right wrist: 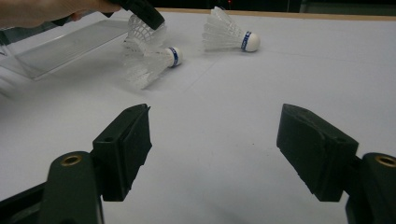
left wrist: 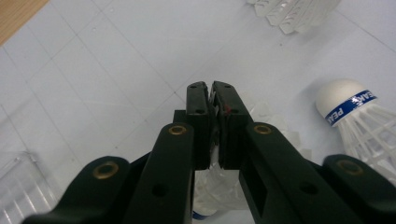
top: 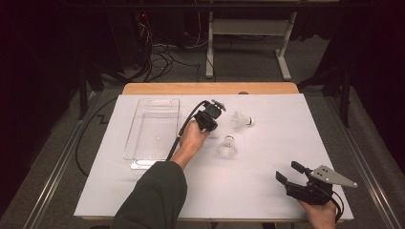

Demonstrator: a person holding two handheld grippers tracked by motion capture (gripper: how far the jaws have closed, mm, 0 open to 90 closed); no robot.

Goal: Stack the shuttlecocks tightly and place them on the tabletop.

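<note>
A white table (top: 267,191) holds a clear bin (top: 154,130) at the left; I cannot tell if anything is in it. The left gripper (top: 208,118) is clamped on a birdie (left wrist: 212,184) by its feathers, just right of the bin. Two more birdies (top: 227,146) (top: 242,120) lie close by. The right gripper (top: 287,173) hangs wide apart near the front right corner.

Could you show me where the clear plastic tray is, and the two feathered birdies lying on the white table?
clear tray (top: 154,102): high view, on its far rim.
far shuttlecock (top: 240,119): high view, on its white feather skirt.
near shuttlecock (top: 227,147): high view, on its feather skirt, beside the left hand.
</note>
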